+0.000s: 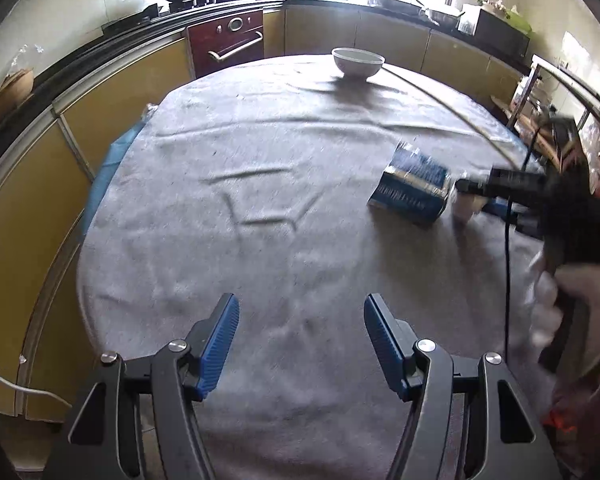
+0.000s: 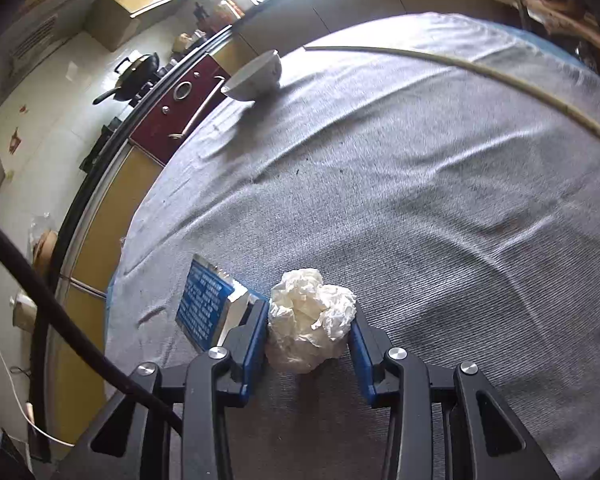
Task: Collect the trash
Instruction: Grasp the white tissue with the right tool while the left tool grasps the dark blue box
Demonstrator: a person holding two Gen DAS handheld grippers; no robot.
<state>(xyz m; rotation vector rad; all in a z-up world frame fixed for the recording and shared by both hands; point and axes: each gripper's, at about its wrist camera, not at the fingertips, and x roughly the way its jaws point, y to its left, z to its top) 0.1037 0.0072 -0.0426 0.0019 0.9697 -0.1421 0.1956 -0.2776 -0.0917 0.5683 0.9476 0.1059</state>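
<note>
A crumpled white paper ball (image 2: 312,320) lies on the grey tablecloth (image 2: 420,200), and my right gripper (image 2: 310,312) is shut on it, its blue pads touching the ball on both sides. Just left of it lies a flat blue printed packet (image 2: 206,308) with a silver edge. In the left wrist view the same packet (image 1: 414,186) sits at mid right, with the right gripper (image 1: 466,188) blurred beside it and a bit of the paper ball (image 1: 466,208) under its tip. My left gripper (image 1: 302,302) hovers open over bare cloth, with nothing between its fingers.
A white bowl (image 1: 357,62) stands at the table's far edge. A thin pale stick (image 2: 500,76) lies across the far right of the cloth. A black cable (image 1: 508,280) hangs from the right gripper. Kitchen counters, a red oven (image 1: 226,40) and a wok surround the table.
</note>
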